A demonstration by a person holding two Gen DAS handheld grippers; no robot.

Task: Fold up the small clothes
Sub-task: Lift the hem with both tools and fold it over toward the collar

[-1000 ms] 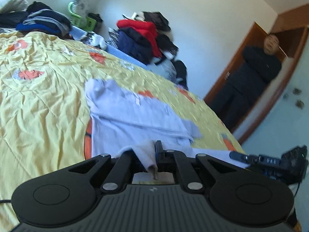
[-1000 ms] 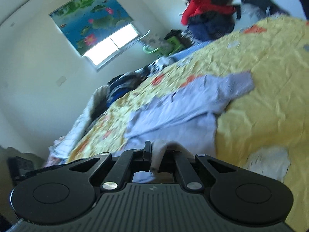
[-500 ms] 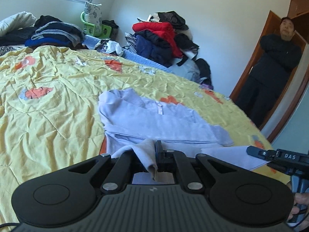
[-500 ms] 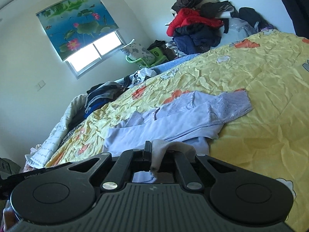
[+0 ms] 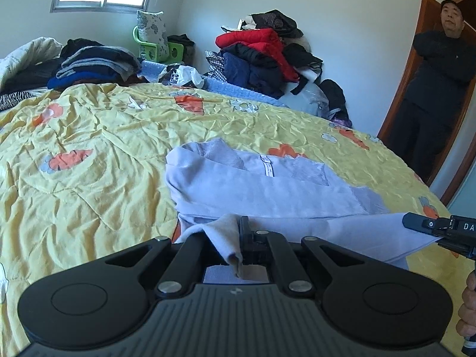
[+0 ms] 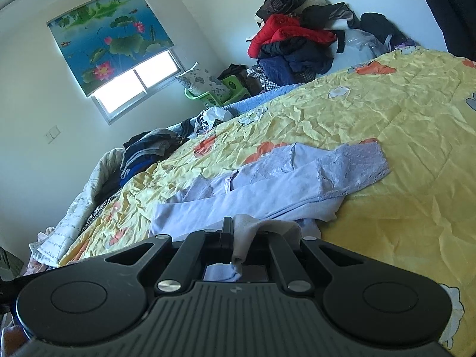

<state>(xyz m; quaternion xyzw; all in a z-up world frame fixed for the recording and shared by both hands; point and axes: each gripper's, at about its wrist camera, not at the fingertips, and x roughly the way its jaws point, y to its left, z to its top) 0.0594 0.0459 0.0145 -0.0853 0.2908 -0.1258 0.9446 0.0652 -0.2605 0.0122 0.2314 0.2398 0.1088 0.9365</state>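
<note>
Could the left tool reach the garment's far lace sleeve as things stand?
Probably not yet: the left tool is shut on the lilac garment's near hem, though bare yellow quilt lies around it.

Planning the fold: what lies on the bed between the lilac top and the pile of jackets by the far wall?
Only bare, wrinkled yellow bedspread lies between the lilac top and the pile of jackets, then a blue blanket edge. The left wrist view shows it.

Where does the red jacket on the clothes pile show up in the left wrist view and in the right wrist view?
Left wrist view: red jacket upper centre, atop the clothes pile against the far wall.
Right wrist view: red jacket upper right of centre, same pile beyond the bed.
Shared landmark: the green chair under the window, left of the pile in both views.
</note>
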